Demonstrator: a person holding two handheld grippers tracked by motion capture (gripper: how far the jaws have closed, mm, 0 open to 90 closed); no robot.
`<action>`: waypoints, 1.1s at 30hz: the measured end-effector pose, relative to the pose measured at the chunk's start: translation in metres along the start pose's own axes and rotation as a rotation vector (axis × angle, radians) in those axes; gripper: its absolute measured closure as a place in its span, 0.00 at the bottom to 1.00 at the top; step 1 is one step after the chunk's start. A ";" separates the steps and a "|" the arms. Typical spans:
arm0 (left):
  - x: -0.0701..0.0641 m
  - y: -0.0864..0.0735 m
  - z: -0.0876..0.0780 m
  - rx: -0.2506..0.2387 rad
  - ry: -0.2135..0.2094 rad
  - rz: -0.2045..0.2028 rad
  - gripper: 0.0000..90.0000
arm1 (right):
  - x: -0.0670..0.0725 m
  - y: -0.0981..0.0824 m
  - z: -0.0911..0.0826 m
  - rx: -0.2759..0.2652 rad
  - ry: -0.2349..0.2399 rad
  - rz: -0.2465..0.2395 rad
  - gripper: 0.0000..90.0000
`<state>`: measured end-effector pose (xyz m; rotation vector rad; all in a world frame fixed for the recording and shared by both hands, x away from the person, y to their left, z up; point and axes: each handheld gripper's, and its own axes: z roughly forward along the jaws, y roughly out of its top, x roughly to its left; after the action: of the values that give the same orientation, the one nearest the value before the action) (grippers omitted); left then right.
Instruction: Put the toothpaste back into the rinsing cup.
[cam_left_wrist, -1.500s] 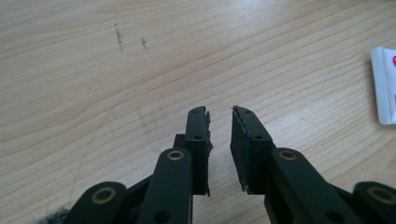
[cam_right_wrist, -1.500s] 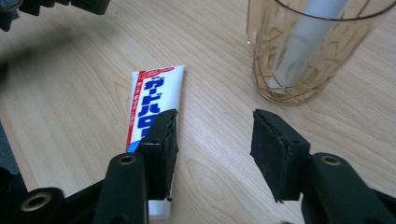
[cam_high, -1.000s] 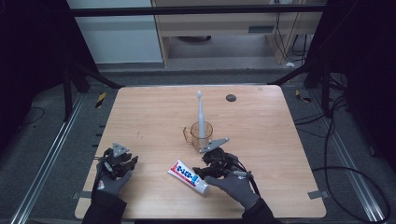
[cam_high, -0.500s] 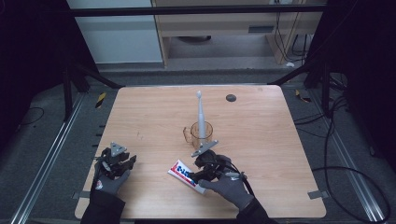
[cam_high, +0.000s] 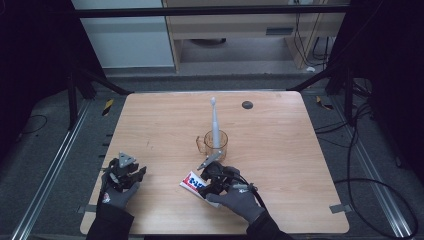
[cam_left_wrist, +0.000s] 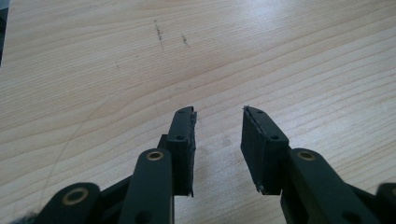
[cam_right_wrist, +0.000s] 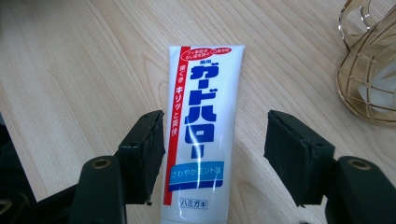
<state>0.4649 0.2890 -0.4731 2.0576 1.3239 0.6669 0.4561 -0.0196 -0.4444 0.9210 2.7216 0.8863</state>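
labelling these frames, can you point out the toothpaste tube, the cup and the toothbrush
toothpaste tube (cam_right_wrist: 205, 126): right gripper view, middle of its printed face, between the open jaws.
cup (cam_high: 216, 143): high view, its amber front wall.
toothbrush (cam_high: 214, 117): high view, mid handle, standing in the cup.

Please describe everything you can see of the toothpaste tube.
The toothpaste tube is soft-looking white plastic with large blue lettering, a red stripe along one side and a pale blue band. It lies flat on the wooden table, near the amber cup. The right gripper straddles it with open jaws; the pads do not touch it.
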 end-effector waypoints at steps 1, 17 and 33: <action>0.000 0.000 0.000 0.000 0.000 0.000 0.72 | 0.000 0.001 0.001 0.001 -0.001 0.001 0.42; -0.001 0.001 0.000 0.006 -0.001 0.004 0.71 | 0.006 0.003 0.021 0.097 0.005 -0.022 0.40; -0.001 0.001 0.002 0.013 -0.006 0.004 0.71 | 0.003 0.000 0.038 0.174 0.020 -0.009 0.43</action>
<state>0.4662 0.2873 -0.4740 2.0715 1.3250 0.6552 0.4649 0.0008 -0.4755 0.9327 2.8537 0.6687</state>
